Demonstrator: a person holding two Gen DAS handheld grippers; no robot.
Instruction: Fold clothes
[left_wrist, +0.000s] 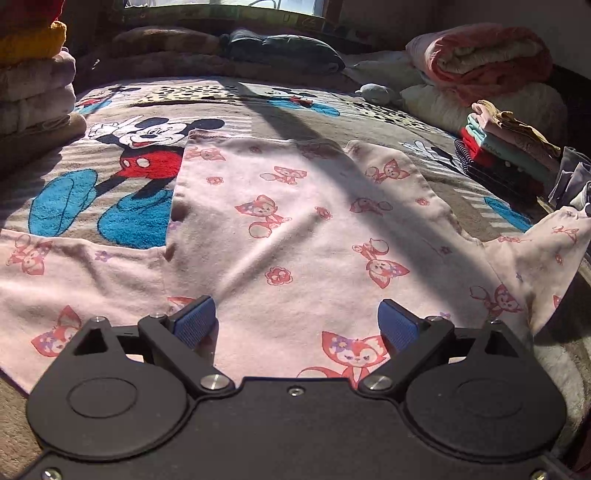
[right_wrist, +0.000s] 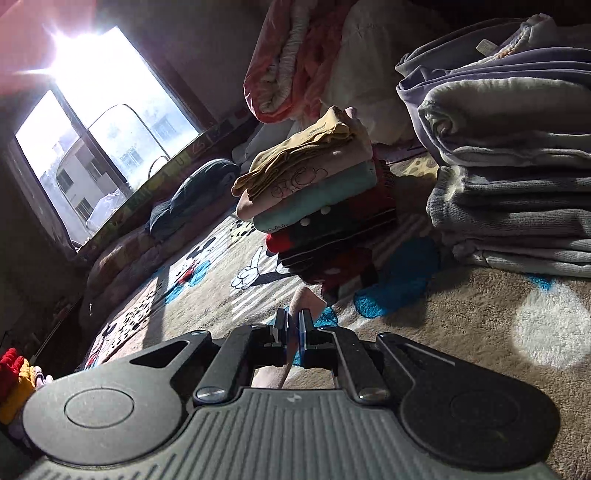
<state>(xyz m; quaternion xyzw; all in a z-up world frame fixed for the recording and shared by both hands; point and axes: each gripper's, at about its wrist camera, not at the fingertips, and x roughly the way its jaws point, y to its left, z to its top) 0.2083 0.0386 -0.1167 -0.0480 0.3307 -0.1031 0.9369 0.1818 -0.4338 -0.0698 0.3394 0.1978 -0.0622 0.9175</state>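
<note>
Sunlit bed blanket (left_wrist: 122, 192) carries the pink shirt (left_wrist: 288, 236) stretching away from my spread left fingers (left_wrist: 195, 325), while my right fingers (right_wrist: 306, 328) pinch its sleeve (right_wrist: 304, 297).

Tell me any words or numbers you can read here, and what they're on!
None can be read for sure.
Window ledge strip: coloured letters, too blurred to read.
Grey clothes tag: too small to read.
Mouse blanket and pink fox pajamas: pictures only, no words.
</note>
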